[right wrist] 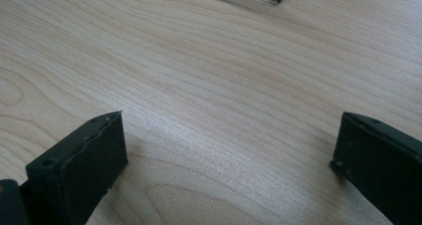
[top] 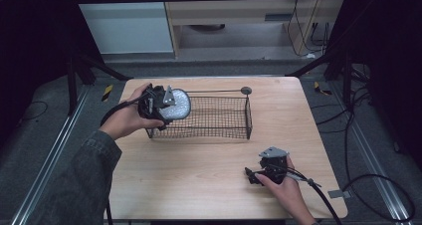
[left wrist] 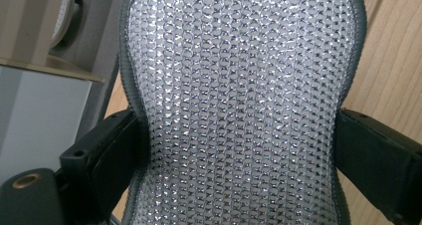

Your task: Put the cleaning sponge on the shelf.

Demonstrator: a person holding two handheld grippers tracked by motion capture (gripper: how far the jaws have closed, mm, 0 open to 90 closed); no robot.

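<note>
High view, looking down on a wooden table (top: 209,170): the left gripper (top: 166,105) clamps a silvery mesh pad (top: 179,105) over the left end of a black wire basket (top: 219,118); the right gripper (top: 259,177) rests near the table's front right, jaws spread wide and empty.

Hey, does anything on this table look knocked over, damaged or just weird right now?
Nothing stands out. The wire basket sits upright on the table. The left gripper holds a silvery mesh pad over the basket's left end, pinched in at the sides by the jaws. The right gripper rests open near the table's front right.
</note>
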